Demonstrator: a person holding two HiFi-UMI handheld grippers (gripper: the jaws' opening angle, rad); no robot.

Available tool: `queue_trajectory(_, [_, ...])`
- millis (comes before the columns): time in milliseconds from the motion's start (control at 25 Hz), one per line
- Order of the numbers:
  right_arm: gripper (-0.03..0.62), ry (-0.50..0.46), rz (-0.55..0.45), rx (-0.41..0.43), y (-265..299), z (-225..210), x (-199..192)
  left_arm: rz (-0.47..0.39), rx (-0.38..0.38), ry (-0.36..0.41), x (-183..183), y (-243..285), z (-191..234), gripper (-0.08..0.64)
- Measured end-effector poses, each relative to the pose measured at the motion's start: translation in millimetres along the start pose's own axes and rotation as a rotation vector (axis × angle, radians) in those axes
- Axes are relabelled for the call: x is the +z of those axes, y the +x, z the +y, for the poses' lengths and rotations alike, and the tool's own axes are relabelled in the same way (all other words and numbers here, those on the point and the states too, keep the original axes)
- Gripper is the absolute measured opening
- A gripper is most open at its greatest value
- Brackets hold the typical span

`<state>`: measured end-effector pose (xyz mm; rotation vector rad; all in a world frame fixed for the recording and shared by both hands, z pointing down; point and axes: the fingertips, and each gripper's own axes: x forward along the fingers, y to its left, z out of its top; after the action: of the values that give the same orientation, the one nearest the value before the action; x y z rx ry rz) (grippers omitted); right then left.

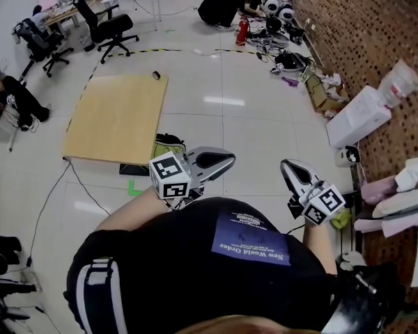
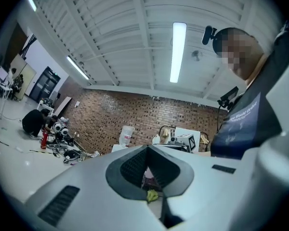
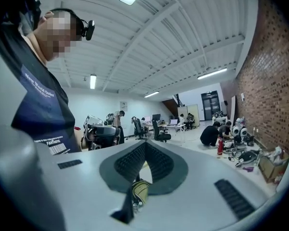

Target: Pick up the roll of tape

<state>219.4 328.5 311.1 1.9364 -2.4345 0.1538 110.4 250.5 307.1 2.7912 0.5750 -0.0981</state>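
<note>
Roll of tape [image 1: 156, 75] lies far from left gripper [image 1: 226, 161] and right gripper [image 1: 287, 165], both closed.

My head camera looks steeply down onto the floor [image 1: 223, 117], with my left gripper [image 1: 228, 160] and right gripper [image 1: 286, 165] close beneath it. Each gripper camera rides just behind its jaws and faces level: the left one toward the brick wall [image 2: 135, 114], the right one along it. All three views share that wall and the crouching person [image 1: 219, 5].
</note>
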Motion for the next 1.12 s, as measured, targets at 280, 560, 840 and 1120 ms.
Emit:
queue_trajectory(280, [-0.014,0.004,0.024,0.121,125,-33,9,-0.025,0.109,0.005,36,-40,107,0.006])
queue_trajectory(560, [-0.014,0.019,0.044,0.346,241,-76,6,-0.061,0.343,-0.004,43,-79,195,0.008])
queue_trajectory(840, [-0.014,-0.021,0.07,0.695,380,-115,8,-0.137,0.674,0.005,63,-115,286,0.006])
queue_trajectory(1120, [-0.014,-0.038,0.076,0.996,479,-106,23,-0.23,0.939,-0.017,83,-151,328,0.006])
